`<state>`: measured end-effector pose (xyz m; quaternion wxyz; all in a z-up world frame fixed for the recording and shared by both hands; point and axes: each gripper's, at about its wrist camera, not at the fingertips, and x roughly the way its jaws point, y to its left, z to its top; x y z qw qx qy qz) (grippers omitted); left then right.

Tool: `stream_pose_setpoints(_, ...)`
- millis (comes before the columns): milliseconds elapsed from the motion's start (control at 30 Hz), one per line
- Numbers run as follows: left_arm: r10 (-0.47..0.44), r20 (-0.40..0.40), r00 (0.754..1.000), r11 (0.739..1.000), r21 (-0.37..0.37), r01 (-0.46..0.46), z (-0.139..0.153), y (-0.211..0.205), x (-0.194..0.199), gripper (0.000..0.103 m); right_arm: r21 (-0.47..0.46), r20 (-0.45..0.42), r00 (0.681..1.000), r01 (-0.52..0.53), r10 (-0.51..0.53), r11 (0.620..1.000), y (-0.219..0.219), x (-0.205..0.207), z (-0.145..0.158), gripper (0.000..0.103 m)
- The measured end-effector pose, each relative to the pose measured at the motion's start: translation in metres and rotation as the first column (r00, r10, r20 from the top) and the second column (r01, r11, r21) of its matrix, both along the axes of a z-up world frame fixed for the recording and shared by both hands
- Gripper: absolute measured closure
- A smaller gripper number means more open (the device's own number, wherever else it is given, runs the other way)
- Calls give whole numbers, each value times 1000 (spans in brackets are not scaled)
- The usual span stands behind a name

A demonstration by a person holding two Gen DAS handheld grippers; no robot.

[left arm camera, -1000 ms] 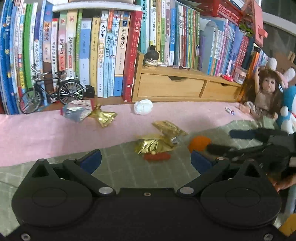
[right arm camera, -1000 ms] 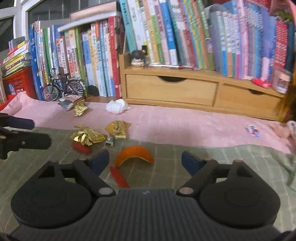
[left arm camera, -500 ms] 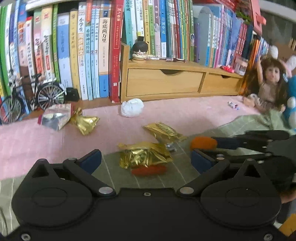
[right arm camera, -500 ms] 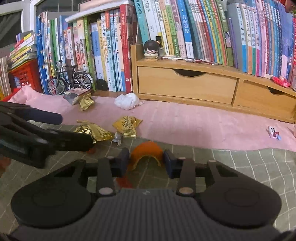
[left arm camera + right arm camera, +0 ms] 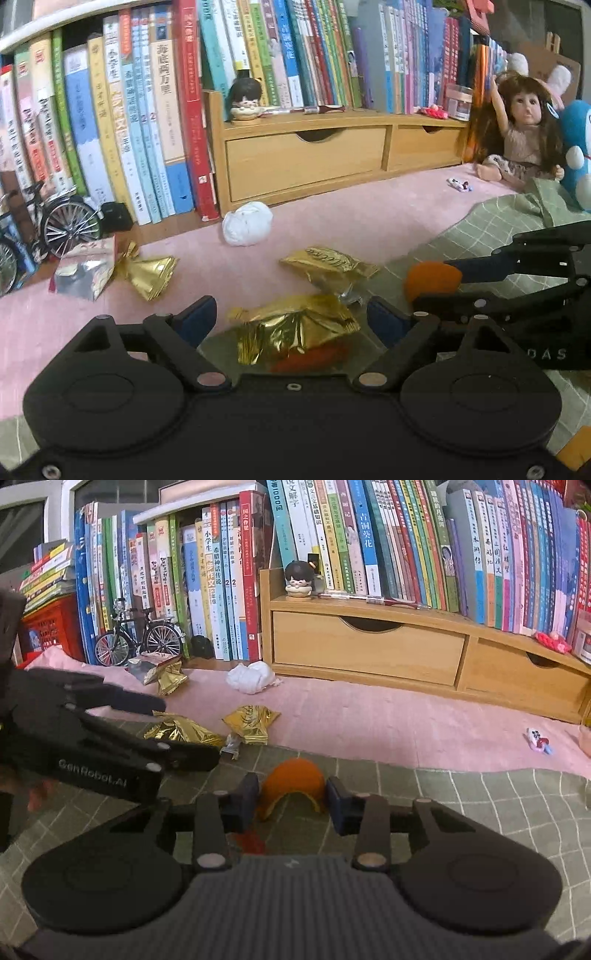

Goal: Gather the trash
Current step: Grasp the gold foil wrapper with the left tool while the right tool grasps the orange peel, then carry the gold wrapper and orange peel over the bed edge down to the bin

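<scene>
Pinching an orange peel point(image 5: 291, 786) between both pads, right tool point(image 5: 291, 800), low over the green checked cloth point(image 5: 443, 805); peel gripped across its curved back, probably because that arch gives the pads two firm sides. Closing around a crumpled gold wrapper point(image 5: 291, 328), left tool point(image 5: 290, 315), pads at either side of the foil but not yet pressing it, wrapper lying on the cloth's edge with a red scrap point(image 5: 314, 356) tucked beneath. Judged as two pickups under way at once, one secured, one about to be.

Scattered beyond: a second gold wrapper point(image 5: 328, 262) just behind, a third gold wrapper point(image 5: 149, 271) beside a silver packet point(image 5: 83, 273) near the toy bicycle point(image 5: 55, 225), a white tissue ball point(image 5: 246, 224) by the wooden drawer unit point(image 5: 306, 162), all on the pink blanket point(image 5: 369, 221).

Shown only from the left wrist: a doll point(image 5: 521, 129) and blue plush toy at far right, plus the peel's side profile in the other tool. Shown only from the right wrist: a red crate point(image 5: 51, 627) under stacked books at far left, and the pad contact on the peel itself.
</scene>
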<state>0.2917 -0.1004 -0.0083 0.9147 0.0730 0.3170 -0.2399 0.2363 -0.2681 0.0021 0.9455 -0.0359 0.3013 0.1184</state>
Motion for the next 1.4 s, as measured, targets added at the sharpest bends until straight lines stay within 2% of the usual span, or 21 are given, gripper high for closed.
stream_pose_setpoints(33, -2, -17, 1000, 1000, 6, 2, -2, -2, 3, 22, -2, 1, 1000, 0, 0, 1000, 1, 0, 0, 59)
stream_pose_setpoints(67, -10, -42, 999, 1000, 13, 10, -4, -3, 6, 35, -4, -1, 1000, -3, 3, 1000, 1, 1, -1, 59)
stream_pose_setpoints(100, -12, -36, 999, 1000, 18, 12, -4, -4, 6, 35, -5, -1, 1000, -5, 5, 1000, 2, 1, -1, 59)
stream_pose_setpoints(167, -52, -27, 998, 999, 6, 52, -3, -5, 5, 49, 1, -3, 1000, -9, 9, 1000, 1, 1, 0, 60)
stream_pose_setpoints(333, -25, -44, 999, 999, -37, 23, -3, 3, 7, 57, 6, -5, 1000, -19, 19, 1000, 1, 2, 0, 62)
stream_pose_setpoints(533, -2, -31, 1000, 998, -59, 0, 9, 22, -6, 56, 7, 27, 1000, 2, -3, 1000, -2, 1, 13, 64)
stream_pose_setpoints(633, 3, -11, 1000, 999, -37, -3, 18, 28, -19, 56, 23, 42, 999, -17, 16, 1000, -1, -1, 23, 64)
stream_pose_setpoints(800, 15, -29, 999, 998, -55, -16, 32, 46, -47, 56, 95, 21, 1000, -22, 20, 995, 0, -10, 28, 64)
stream_pose_setpoints(867, 15, -13, 1000, 999, -37, -16, 38, 49, -60, 56, 139, -2, 1000, -21, 21, 990, -2, -16, 29, 64)
stream_pose_setpoints(967, 8, -16, 1000, 999, -36, -9, 46, 54, -80, 55, 187, -37, 998, -46, 54, 981, -1, -30, 30, 64)
stream_pose_setpoints(1033, 15, -31, 999, 999, -48, -17, 50, 58, -94, 55, 188, -40, 997, -58, 66, 981, 3, -41, 33, 64)
stream_pose_setpoints(1167, 52, -8, 999, 998, -28, -52, 54, 63, -123, 56, 187, -35, 995, -81, 90, 979, 11, -70, 42, 64)
stream_pose_setpoints(1300, 47, -41, 998, 994, -101, -51, 56, 75, -156, 56, 158, -43, 995, -85, 93, 984, 18, -99, 46, 64)
stream_pose_setpoints(1400, 63, -39, 997, 993, -95, -67, 57, 80, -179, 56, 171, -59, 992, -102, 114, 980, 21, -120, 47, 64)
